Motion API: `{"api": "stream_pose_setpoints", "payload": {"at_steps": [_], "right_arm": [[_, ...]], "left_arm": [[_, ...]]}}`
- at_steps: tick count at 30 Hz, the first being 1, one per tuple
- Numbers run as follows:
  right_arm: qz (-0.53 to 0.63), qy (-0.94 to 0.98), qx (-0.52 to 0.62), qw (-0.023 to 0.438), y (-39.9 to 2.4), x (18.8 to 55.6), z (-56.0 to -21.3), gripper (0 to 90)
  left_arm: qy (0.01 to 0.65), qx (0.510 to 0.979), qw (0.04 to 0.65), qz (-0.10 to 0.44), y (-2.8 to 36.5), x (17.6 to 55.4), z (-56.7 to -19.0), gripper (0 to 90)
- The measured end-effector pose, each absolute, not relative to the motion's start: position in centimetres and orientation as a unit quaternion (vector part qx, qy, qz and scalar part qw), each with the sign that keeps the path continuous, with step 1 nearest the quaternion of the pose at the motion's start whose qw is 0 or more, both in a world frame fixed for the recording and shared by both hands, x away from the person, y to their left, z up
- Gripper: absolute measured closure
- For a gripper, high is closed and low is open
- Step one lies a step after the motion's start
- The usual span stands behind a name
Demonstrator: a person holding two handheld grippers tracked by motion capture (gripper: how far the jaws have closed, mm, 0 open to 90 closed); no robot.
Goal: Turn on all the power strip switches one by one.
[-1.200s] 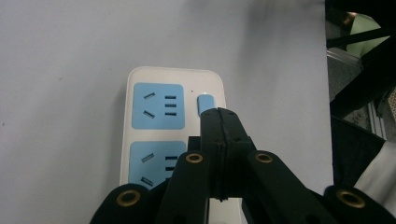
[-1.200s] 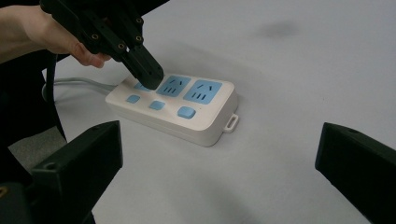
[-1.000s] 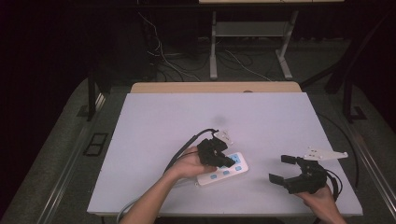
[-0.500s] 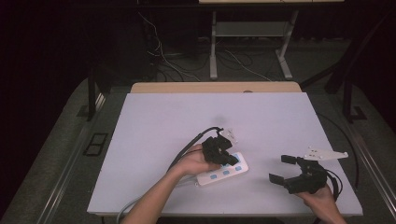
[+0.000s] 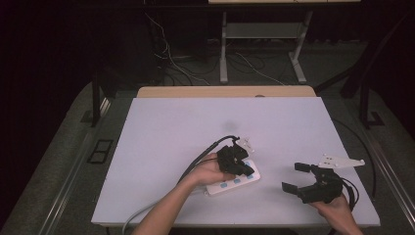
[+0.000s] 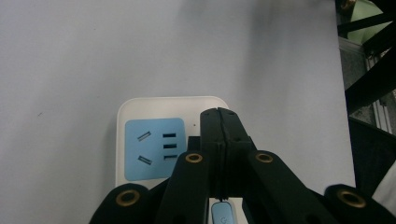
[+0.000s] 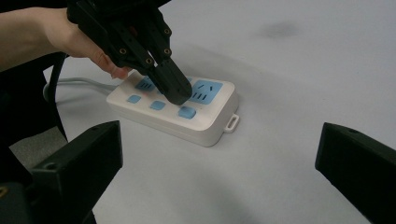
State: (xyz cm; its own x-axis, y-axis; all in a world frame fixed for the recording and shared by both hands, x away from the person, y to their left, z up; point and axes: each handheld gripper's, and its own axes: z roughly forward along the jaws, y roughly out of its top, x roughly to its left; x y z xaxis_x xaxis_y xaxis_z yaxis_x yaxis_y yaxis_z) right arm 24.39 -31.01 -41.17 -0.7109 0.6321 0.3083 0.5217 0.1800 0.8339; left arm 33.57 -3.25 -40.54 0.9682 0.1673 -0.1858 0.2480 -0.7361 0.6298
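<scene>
A white power strip (image 5: 230,185) with blue sockets and blue switch buttons lies on the white table (image 5: 195,127), near its front edge. My left gripper (image 5: 248,171) is shut with nothing between its jaws. Its joined tips point down onto the strip's top beside the end socket (image 6: 154,148), just past a blue button (image 6: 222,213). From the right gripper view, the left gripper (image 7: 176,95) touches the strip (image 7: 205,119) between socket and buttons. My right gripper (image 5: 293,177) stands open to the right of the strip, jaws wide and empty, aimed at it.
The strip's grey cable (image 5: 139,214) runs off the table's front edge at the left. A person's hands hold both grippers from the bottom. A wooden edge (image 5: 225,91) borders the far side, with a metal stand and cables on the floor beyond.
The left gripper has shifted slightly to the right over the power strip. The right gripper has stayed where it was.
</scene>
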Motion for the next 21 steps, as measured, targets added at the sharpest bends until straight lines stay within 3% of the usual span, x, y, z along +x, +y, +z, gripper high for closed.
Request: {"api": "stream_pose_setpoints", "payload": {"at_steps": [21], "right_arm": [[0.519, 0.766, 0.376, 0.053, -31.02, 24.37, -41.16, 0.5]], "left_arm": [[0.112, 0.931, 0.341, -0.063, -3.71, 33.62, -41.25, 89.5]]}}
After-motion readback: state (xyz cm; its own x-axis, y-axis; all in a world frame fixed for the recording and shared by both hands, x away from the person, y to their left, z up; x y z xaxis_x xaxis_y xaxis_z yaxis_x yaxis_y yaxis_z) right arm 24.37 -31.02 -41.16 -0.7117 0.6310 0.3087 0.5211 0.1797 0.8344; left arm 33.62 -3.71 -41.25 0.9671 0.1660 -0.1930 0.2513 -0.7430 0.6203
